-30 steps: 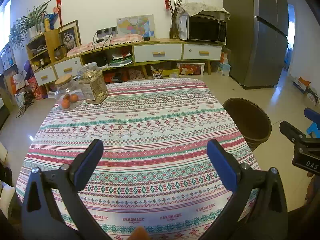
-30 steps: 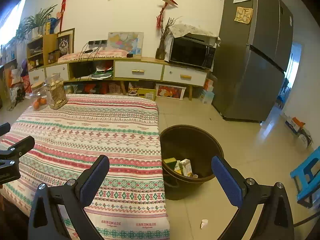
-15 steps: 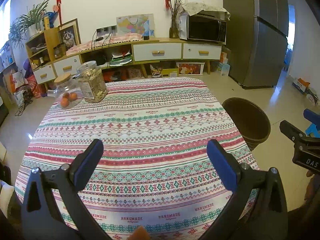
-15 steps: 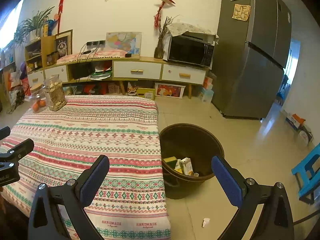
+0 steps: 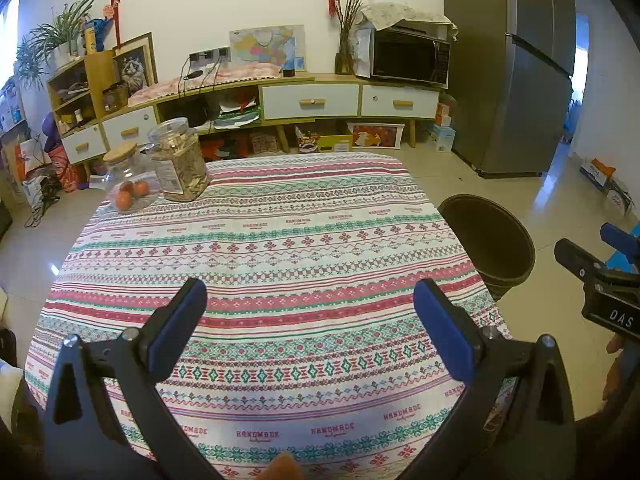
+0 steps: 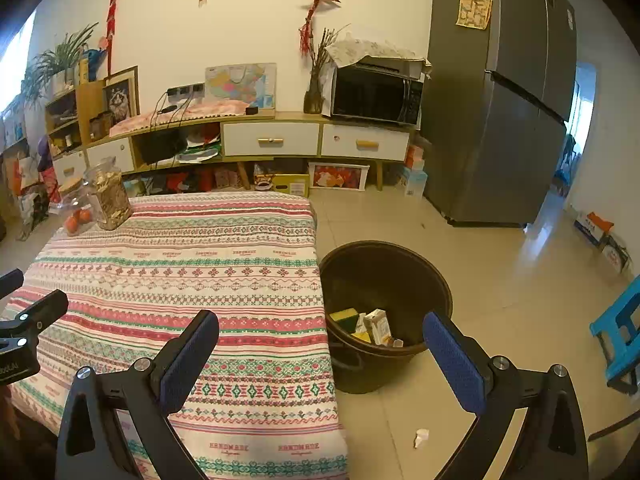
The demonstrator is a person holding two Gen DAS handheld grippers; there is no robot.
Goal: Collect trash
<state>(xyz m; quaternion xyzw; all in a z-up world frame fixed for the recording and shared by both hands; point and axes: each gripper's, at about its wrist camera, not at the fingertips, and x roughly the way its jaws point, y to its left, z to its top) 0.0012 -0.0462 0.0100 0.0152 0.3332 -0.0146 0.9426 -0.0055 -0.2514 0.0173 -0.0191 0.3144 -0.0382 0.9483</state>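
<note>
A dark brown trash bin (image 6: 386, 280) stands on the floor at the table's right side; it also shows in the left wrist view (image 5: 490, 236). Inside it lie a yellow-green sponge (image 6: 343, 315) and a small carton (image 6: 379, 326). A small white scrap (image 6: 421, 437) lies on the floor in front of the bin. My left gripper (image 5: 310, 296) is open and empty above the table's near part. My right gripper (image 6: 320, 330) is open and empty, above the table's right edge and the bin.
The table carries a striped patterned cloth (image 5: 272, 264). At its far left stand a tall jar of snacks (image 5: 178, 160) and a round jar with oranges (image 5: 130, 188). A blue stool (image 6: 620, 340) is at the right. A sideboard (image 6: 272, 140) and fridge (image 6: 500, 120) stand behind.
Both grippers have drifted slightly; the view has shifted a little back and up. Both jaws stay open and empty.
</note>
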